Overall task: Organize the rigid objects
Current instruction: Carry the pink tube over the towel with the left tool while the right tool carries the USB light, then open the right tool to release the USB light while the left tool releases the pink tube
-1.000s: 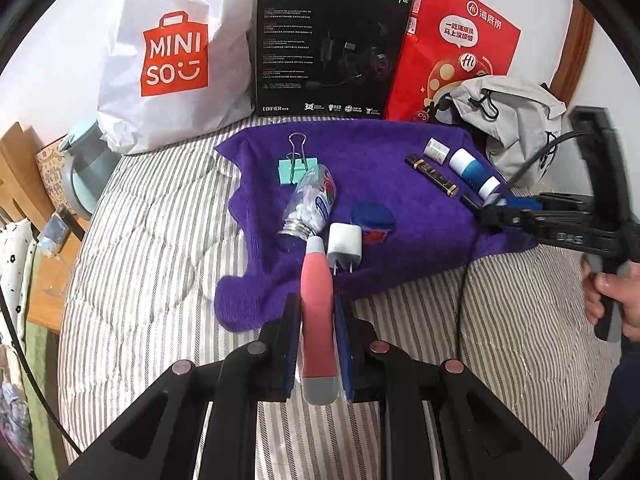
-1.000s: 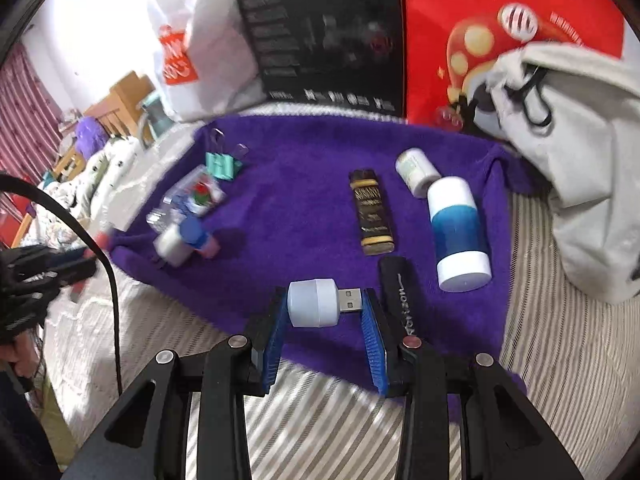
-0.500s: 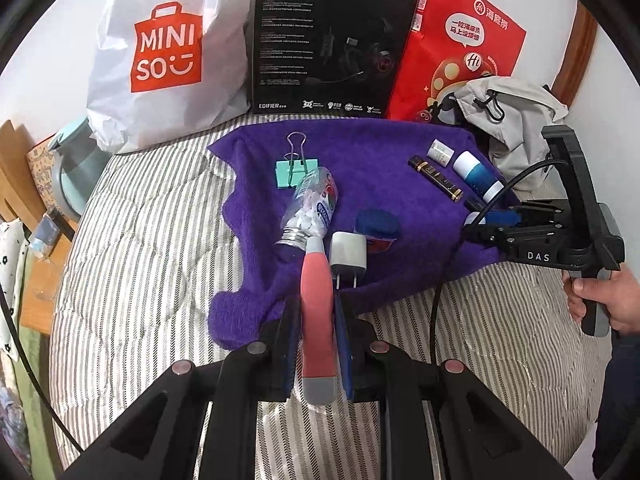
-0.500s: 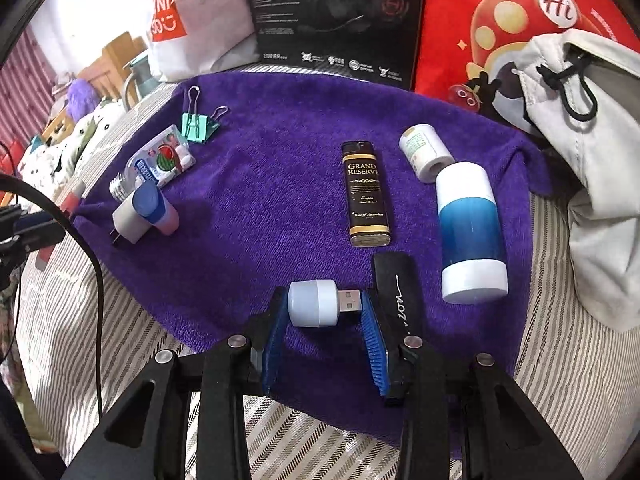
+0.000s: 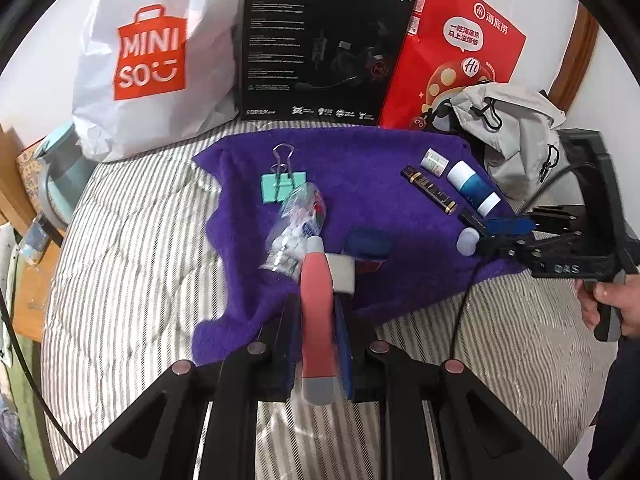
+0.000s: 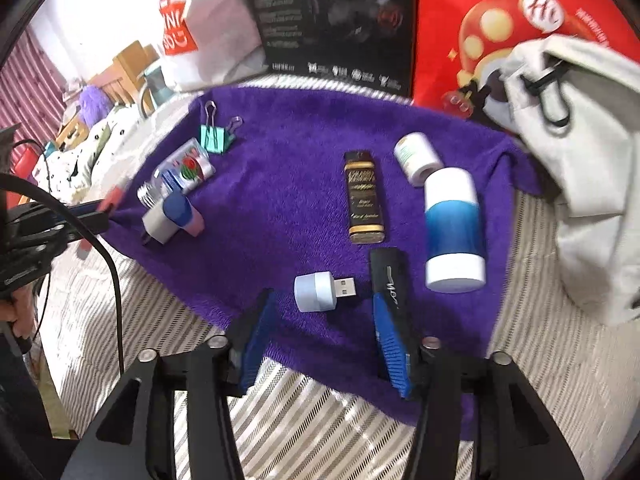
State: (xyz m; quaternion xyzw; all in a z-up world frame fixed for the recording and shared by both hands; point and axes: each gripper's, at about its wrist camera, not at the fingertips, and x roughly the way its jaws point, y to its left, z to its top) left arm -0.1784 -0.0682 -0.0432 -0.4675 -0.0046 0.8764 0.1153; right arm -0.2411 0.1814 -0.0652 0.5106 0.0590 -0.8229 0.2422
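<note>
My left gripper (image 5: 318, 332) is shut on a pink tube (image 5: 317, 312) over the near edge of the purple towel (image 5: 360, 184). My right gripper (image 6: 324, 320) stands open, and the white USB plug (image 6: 320, 290) lies on the towel (image 6: 280, 200) between its fingers, untouched. Next to the plug lie a black stick (image 6: 390, 276), a blue-and-white bottle (image 6: 452, 224), a dark gold lighter (image 6: 364, 196) and a small white bottle (image 6: 414, 154). On the towel's left side sit a clear pill bottle (image 5: 296, 224), a green binder clip (image 5: 282, 184), a white charger (image 5: 340, 272) and a blue cap (image 5: 368, 242).
A white Miniso bag (image 5: 152, 56), a black headset box (image 5: 324, 44) and a red paper bag (image 5: 460, 52) stand along the back wall. A grey drawstring pouch (image 5: 516, 136) lies at the towel's right corner. Striped bedding (image 5: 132, 256) surrounds the towel. A hand (image 5: 612, 304) grips the right tool.
My right gripper has opened and dropped the USB plug onto the towel beside the black stick. My left gripper, still holding the pink tube, has moved closer to the towel.
</note>
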